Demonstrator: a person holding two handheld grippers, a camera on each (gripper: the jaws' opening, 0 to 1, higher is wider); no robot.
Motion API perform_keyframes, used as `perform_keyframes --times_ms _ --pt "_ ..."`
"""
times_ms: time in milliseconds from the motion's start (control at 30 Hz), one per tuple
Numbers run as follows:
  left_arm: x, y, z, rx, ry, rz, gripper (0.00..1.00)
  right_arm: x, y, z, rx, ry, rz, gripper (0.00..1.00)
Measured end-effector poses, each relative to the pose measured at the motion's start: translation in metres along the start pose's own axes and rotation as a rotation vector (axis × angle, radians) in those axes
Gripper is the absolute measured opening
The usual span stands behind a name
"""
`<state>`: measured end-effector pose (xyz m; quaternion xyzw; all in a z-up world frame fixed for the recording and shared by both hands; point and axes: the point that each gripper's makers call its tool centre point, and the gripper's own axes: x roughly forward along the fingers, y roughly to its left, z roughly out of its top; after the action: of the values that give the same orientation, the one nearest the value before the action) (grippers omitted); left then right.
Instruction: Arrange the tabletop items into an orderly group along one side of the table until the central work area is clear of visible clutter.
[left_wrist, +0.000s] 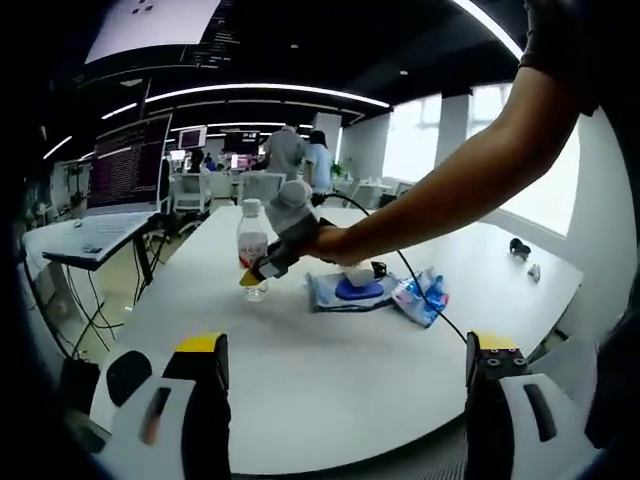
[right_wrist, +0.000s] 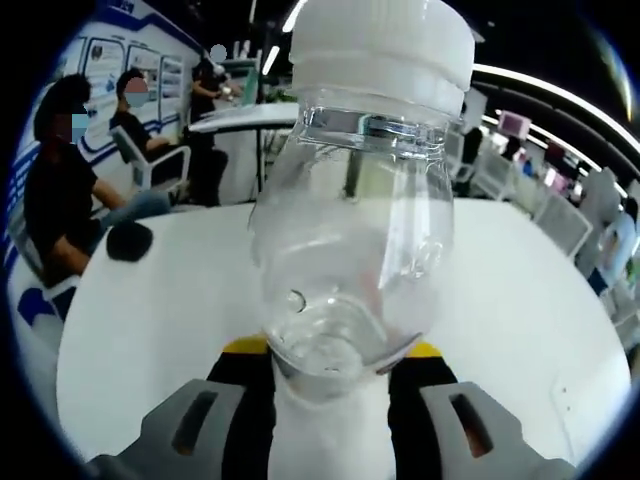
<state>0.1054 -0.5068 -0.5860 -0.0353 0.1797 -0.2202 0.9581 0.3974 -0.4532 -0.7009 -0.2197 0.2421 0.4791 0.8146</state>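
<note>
Two views, in your left gripper view your left gripper (left_wrist: 343, 365) hung spread over the white table (left_wrist: 300, 380), your right gripper (left_wrist: 262, 268) pinched the water bottle (left_wrist: 252, 250) beside blue packets (left_wrist: 380, 292), in your right gripper view, the clear bottle (right_wrist: 352, 215) sat clamped in your right gripper (right_wrist: 330, 372).

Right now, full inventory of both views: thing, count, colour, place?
Water bottle: 1, clear with white cap, upright on the table, between the right gripper's jaws.
Blue packet: 1, light blue with a darker blue oval, flat at mid-table.
Wrapper: 1, blue, red and white, just right of the blue packet.
Small dark object: 1, black, far right of the table.
Table: 1, white.
Seated people: 2, dark clothes, past the table's far edge in the right gripper view.
Left gripper: jaws apart, empty, low over the near table.
Right gripper: closed on the water bottle.
</note>
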Motion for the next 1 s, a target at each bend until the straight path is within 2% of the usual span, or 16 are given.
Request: perform_keyframes --times_ms 567,700,1000 --pt "0.003 -0.005 -0.003 0.017 0.017 -0.014 0.98 0.018 -0.011 0.003 0.025 -0.014 -0.03 0.39" --pt "0.002 -0.001 -0.003 0.005 0.015 -0.003 0.98 0.027 -0.022 0.006 0.048 -0.025 -0.042 0.39" --pt "0.002 0.004 0.0 -0.047 -0.004 0.006 0.97 0.034 -0.032 0.011 0.081 -0.055 -0.065 0.4"
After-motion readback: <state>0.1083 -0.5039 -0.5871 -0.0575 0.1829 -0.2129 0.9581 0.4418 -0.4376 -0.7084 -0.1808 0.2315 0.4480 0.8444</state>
